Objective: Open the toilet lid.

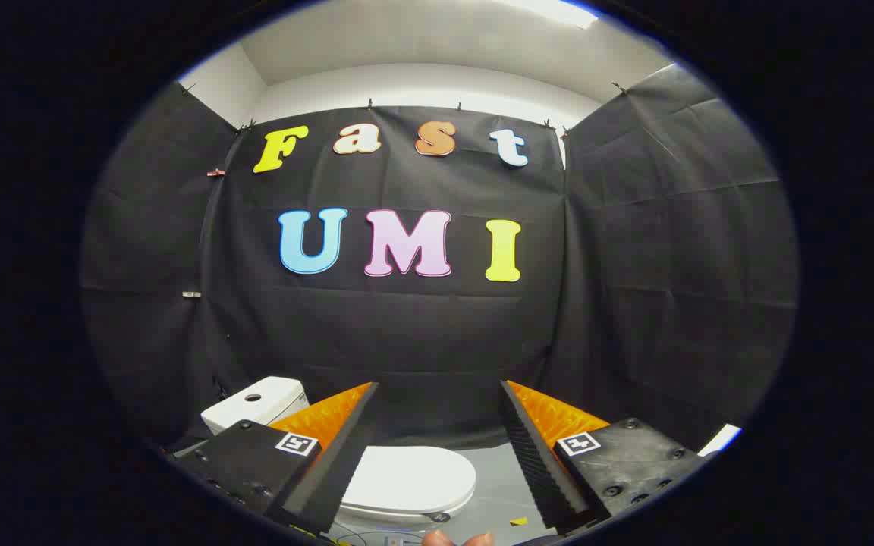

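Gripper [437,394] held high, fingers spread wide apart, nothing between them and nothing gripped. Toilet sits low and ahead, partly behind the left finger. Lid [410,476] is down flat on the bowl, closed; white, oval, showing in the gap between the fingers but nearer the left one. Its long axis appears to run from the tank [255,400], up and left behind the left finger, toward the rounded free edge at lower right, so hinge end lies tankward, free edge away from it. That free edge is the place to get under; from here the gripper would have to drop and come in below it, judged from the angle alone. Gripper well apart from lid, no contact. Task not begun as things lie. Hard to read: left part of the lid and the hinge are covered by the left finger; bowl rim under the lid barely shows; gap between lid and seat cannot be made out. Fingertips of a person's hand [456,539] peek in at the very bottom. Grey floor [494,489] beside the bowl.
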`<action>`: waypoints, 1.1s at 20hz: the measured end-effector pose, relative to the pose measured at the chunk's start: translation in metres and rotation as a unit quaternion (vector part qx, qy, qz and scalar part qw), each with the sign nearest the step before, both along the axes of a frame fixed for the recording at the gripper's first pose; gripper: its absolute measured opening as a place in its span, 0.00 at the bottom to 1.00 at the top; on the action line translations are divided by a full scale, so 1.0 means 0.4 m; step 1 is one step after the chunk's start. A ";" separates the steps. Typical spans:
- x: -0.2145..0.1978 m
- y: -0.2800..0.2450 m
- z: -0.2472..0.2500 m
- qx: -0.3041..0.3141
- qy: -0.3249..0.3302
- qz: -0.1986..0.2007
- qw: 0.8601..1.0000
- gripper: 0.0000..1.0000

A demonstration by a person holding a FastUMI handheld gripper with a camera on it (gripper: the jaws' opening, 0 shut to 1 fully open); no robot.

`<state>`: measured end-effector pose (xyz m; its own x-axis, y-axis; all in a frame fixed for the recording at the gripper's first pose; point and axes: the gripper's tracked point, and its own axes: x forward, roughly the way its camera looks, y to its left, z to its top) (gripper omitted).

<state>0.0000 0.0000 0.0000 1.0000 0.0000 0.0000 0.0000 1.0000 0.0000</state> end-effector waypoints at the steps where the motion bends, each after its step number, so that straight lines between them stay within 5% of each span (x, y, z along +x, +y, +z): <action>1: -0.009 -0.011 -0.002 -0.001 -0.001 -0.002 1.000 0.98; 22: -0.014 0.004 0.036 -0.032 -0.046 -0.013 0.998 0.98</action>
<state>-0.0056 0.0017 0.0144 0.9955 -0.0228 0.0919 0.0287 0.9976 -0.0635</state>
